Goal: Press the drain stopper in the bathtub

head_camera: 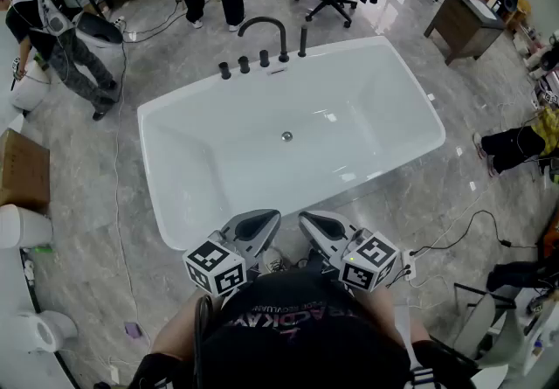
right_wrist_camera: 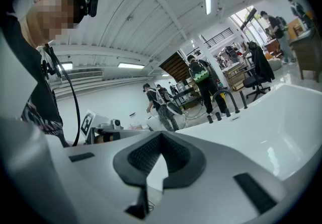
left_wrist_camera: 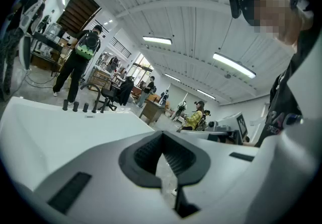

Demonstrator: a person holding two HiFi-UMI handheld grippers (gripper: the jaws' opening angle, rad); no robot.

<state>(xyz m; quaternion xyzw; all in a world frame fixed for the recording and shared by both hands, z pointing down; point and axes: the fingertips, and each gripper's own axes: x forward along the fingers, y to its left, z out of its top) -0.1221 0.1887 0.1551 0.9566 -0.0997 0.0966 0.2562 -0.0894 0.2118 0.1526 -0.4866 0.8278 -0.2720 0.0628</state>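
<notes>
Close under the head camera, the left gripper (head_camera: 265,218) and right gripper (head_camera: 309,219) were held side by side at the near rim. Each had its jaws together on nothing, probably so a closed tip could push. The drain stopper (head_camera: 286,136) sat mid-floor of the white bathtub (head_camera: 349,52), well ahead of both and untouched. A black faucet (head_camera: 262,29) stood on the far rim.

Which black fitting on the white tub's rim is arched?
The tall black spout, second from right; the three short black knobs and the black rod are straight.
</notes>
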